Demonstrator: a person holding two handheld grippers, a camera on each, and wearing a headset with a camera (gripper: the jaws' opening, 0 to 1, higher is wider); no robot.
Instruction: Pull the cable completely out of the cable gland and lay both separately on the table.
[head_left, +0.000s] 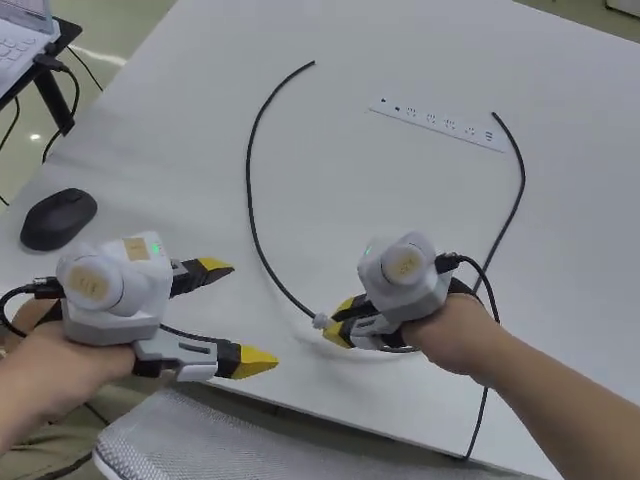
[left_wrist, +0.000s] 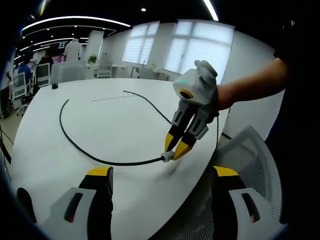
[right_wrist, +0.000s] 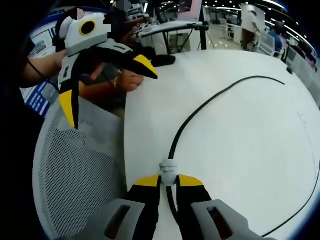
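Note:
A long black cable (head_left: 250, 190) curves across the white table (head_left: 380, 200) and ends in a small white cable gland (head_left: 320, 321) near the front edge. My right gripper (head_left: 340, 325) is shut on the gland's rear end; in the right gripper view the gland (right_wrist: 168, 170) sits between the yellow tips (right_wrist: 168, 181), and the cable (right_wrist: 200, 107) runs away from it. My left gripper (head_left: 235, 313) hovers open at the table's front left, holding nothing. The left gripper view has its wide jaws (left_wrist: 162, 174) facing the right gripper (left_wrist: 176, 150) and the gland (left_wrist: 165, 157).
A white power strip (head_left: 437, 125) lies at the back right, its black cord (head_left: 515, 190) running toward the front edge. A black mouse (head_left: 58, 218) rests on the left. A grey mesh chair (head_left: 200, 440) stands below the table's front edge.

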